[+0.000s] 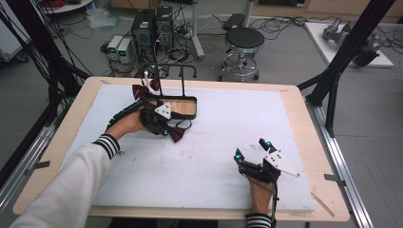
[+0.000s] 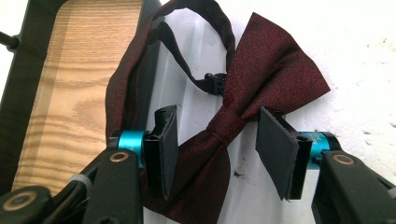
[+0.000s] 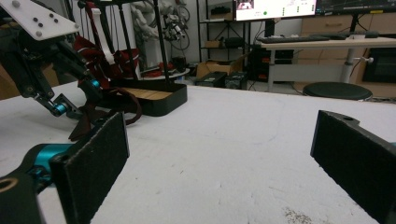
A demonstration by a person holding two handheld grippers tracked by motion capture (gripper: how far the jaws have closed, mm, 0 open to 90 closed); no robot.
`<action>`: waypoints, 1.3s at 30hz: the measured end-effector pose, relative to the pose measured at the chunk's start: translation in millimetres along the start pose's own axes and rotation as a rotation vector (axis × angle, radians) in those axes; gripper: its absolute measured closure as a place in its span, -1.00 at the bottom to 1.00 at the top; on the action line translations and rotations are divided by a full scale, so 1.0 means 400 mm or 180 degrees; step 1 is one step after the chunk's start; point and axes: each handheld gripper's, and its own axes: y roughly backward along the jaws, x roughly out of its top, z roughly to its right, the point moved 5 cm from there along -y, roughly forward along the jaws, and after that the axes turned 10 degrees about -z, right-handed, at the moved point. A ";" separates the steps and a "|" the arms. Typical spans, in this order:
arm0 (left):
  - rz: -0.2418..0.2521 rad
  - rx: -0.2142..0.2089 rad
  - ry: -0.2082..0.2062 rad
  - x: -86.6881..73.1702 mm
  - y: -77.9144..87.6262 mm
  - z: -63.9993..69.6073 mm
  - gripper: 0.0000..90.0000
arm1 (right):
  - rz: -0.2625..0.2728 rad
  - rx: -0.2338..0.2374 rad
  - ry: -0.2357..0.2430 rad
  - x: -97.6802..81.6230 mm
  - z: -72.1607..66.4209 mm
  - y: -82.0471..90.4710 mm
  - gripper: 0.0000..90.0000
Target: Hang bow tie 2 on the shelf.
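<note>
A dark red bow tie [image 1: 177, 135] [image 2: 266, 70] [image 3: 86, 119] lies on the white mat just in front of a black stand with a wooden tray base [image 1: 186, 102] [image 2: 79, 93] [image 3: 154, 99]. Its strap loops back toward the tray. My left gripper [image 1: 169, 131] [image 2: 219, 149] [image 3: 79, 100] points down over it, jaws straddling the knot; white mat shows between the knot and the right pad [image 2: 275, 149], so it stands open. My right gripper [image 1: 251, 149] [image 3: 219, 154] rests on the mat at the front right, wide open with nothing between its pads.
More dark red fabric with a white clip [image 1: 145, 88] [image 3: 116, 58] hangs on the stand's left post. The white mat [image 1: 223, 118] covers a wooden table [image 1: 309, 142]. On the floor beyond are a stool [image 1: 244, 40] and computer cases [image 1: 153, 28].
</note>
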 end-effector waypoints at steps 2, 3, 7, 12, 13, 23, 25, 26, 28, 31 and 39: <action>-0.0014 -0.0013 -0.0032 0.001 -0.001 0.001 0.12 | -0.0002 -0.0005 0.0004 0.000 0.000 0.000 -0.92; -0.0023 -0.0018 -0.0058 0.001 -0.002 0.000 0.14 | -0.0002 -0.0006 0.0003 0.000 0.000 0.000 -0.92; -0.0009 -0.0064 -0.0025 0.001 -0.006 0.002 0.28 | -0.0006 -0.0008 0.0004 0.000 0.000 0.000 -0.92; 0.0004 -0.0099 0.0033 -0.001 -0.009 0.000 0.34 | -0.0004 -0.0001 -0.0003 0.000 0.000 0.000 -0.92; 0.0003 -0.0106 0.0050 -0.002 -0.010 0.000 0.34 | -0.0005 -0.0003 -0.0001 0.000 0.000 0.000 -0.92; -0.0002 -0.0124 0.0091 -0.007 -0.015 -0.001 0.09 | 0.0003 -0.0001 -0.0002 0.000 0.001 0.000 -0.92; -0.0008 -0.0116 0.0087 -0.007 -0.015 -0.001 0.08 | 0.0002 0.0001 -0.0003 0.000 0.001 0.000 -0.92; -0.0025 -0.0119 0.0075 -0.008 -0.014 -0.002 0.07 | 0.0001 0.0003 0.0002 0.000 0.001 0.000 -0.92; -0.0020 -0.0135 0.0095 -0.008 -0.018 -0.001 0.06 | 0.0000 0.0000 -0.0002 0.000 0.001 -0.001 -0.92; -0.0075 -0.0132 0.0050 -0.011 -0.022 -0.002 0.06 | 0.0000 0.0000 0.0001 0.000 0.001 -0.001 -0.92; -0.0141 -0.0080 -0.0002 -0.011 -0.029 -0.001 0.41 | 0.0003 0.0003 -0.0005 0.000 0.002 -0.001 -0.92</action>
